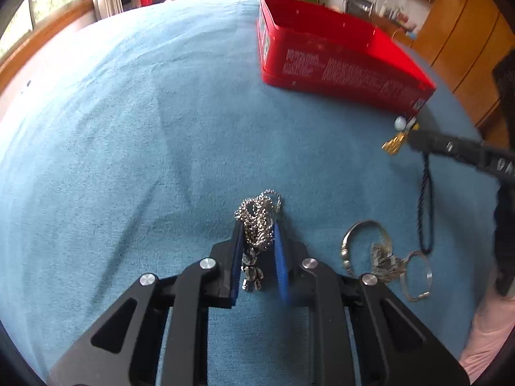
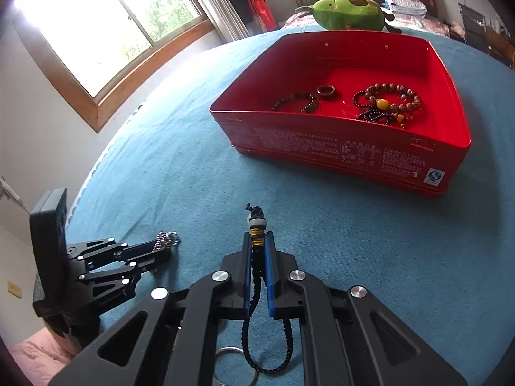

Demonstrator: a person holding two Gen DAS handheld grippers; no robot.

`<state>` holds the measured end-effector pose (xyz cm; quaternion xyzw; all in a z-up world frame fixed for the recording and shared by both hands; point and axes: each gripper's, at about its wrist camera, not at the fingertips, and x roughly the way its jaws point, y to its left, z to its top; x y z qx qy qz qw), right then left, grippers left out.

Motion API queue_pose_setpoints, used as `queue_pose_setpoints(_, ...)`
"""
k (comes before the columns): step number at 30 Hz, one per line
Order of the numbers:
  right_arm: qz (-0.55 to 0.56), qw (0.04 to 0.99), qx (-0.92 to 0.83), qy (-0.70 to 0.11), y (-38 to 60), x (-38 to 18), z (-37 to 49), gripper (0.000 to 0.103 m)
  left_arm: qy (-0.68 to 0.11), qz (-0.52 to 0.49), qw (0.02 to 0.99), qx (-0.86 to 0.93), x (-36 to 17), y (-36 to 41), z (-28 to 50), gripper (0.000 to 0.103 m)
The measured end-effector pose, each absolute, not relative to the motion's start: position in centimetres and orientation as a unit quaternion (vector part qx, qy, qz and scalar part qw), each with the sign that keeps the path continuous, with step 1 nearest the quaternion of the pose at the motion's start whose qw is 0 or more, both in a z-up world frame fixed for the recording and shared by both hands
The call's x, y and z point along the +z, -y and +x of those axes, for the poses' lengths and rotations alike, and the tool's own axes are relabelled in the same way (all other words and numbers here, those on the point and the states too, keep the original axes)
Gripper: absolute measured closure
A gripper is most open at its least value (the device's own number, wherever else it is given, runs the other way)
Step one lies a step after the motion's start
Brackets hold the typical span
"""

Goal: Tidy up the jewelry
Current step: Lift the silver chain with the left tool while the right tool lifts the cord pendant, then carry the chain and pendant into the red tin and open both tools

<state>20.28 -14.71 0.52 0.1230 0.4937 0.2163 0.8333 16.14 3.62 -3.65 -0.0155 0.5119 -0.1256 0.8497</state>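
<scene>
- Left wrist view: my left tongs pinch a bunched silver chain necklace between blue pads, over the blue bedspread.
- Beside them on the bedspread lie silver bangles and a small metal clump I cannot identify.
- Right wrist view: my right tongs clamp a dark braided cord charm, its loop hanging below, in front of the red tin.
- Inside the tin rest a wooden bead bracelet, a dark bead bracelet and a brown ring.
- Behind the tin sits a green plush toy.
</scene>
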Motion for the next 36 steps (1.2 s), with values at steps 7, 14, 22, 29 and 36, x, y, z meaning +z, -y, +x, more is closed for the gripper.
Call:
queue_pose_setpoints(7, 0.138, 0.851, 0.218, -0.458, 16.2, 3.1, 19.4, 0.096, -0.467, -0.041, 0.871, -0.146, -0.1, -4.9, 15.5, 0.089)
queue_pose_setpoints(14, 0.142, 0.861, 0.21, -0.441, 17.5, 4.8, 19.4, 0.096, -0.439, -0.039, 0.883, -0.163, 3.4, -4.1, 16.0, 0.089)
queue_pose_setpoints(22, 0.127, 0.872, 0.186, -0.435, 18.6, 7.4, 20.4, 0.096, -0.414, -0.028, 0.892, -0.18, 7.1, -0.5, 19.3, 0.089)
queue_pose_setpoints(29, 0.117, 0.885, 0.154, -0.424, 19.7, 10.6, 23.8, 0.096, -0.393, -0.021, 0.899, -0.192, 9.8, 2.8, 24.0, 0.089)
queue_pose_setpoints(36, 0.104, 0.897, 0.125, -0.412, 20.3, 12.6, 29.6, 0.096, -0.389, -0.02, 0.901, -0.192, 10.4, 5.5, 29.8, 0.089)
